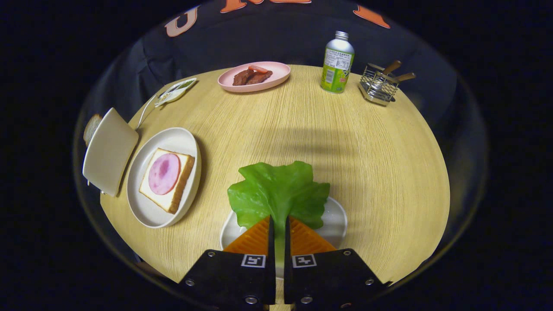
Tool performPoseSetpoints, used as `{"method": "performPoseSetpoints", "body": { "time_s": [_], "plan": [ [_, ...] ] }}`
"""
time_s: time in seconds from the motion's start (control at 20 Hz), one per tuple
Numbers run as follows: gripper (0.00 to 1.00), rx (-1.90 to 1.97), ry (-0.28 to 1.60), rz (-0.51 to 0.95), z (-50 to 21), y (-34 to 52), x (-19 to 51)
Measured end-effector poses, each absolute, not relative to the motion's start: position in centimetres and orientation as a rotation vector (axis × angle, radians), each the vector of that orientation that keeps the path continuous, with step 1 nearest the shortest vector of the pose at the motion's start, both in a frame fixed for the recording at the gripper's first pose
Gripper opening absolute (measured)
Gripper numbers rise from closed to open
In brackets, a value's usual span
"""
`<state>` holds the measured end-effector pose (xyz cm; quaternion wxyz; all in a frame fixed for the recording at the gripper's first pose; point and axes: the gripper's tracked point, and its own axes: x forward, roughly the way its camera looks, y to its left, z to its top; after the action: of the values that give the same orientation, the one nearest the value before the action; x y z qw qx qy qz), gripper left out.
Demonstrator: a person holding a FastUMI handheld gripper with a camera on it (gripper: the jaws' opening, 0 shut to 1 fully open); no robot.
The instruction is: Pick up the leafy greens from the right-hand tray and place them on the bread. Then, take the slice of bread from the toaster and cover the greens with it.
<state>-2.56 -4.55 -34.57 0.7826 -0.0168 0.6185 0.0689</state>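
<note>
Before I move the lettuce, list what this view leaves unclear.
- Tray: in the gripper view, mostly covered by the lettuce leaf and the gripper.
- Lettuce stem: its lower end is hidden between the closed fingers.
- Toaster: its slots face away; one bread slice peeks out behind it.
- Rack utensils: too small to identify.

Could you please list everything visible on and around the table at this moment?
leafy greens: one, green, stem pinched between the fingers, above the near tray
tray: one, white, under the greens
bread: one slice, pink ham round on top, on the white plate left of the fingers
plate: one, white
toaster: one, cream, left of the plate, bread slice poking out behind
pink plate: one, brown meat pieces, far side
bottle: one, green and silver
wire rack: one, wooden-handled utensils
table: one, light wood
gripper: one, shut on the greens
</note>
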Motion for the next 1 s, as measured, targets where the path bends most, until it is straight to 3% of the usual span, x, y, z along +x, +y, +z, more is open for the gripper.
{"method": "performPoseSetpoints", "body": {
  "time_s": [0.55,1.0],
  "plan": [
    [0.08,0.032,1.223,0.319,-29.3,2.5,-0.5],
    [0.08,0.066,1.237,0.438,-30.2,10.0,0.3]
  ]
}}
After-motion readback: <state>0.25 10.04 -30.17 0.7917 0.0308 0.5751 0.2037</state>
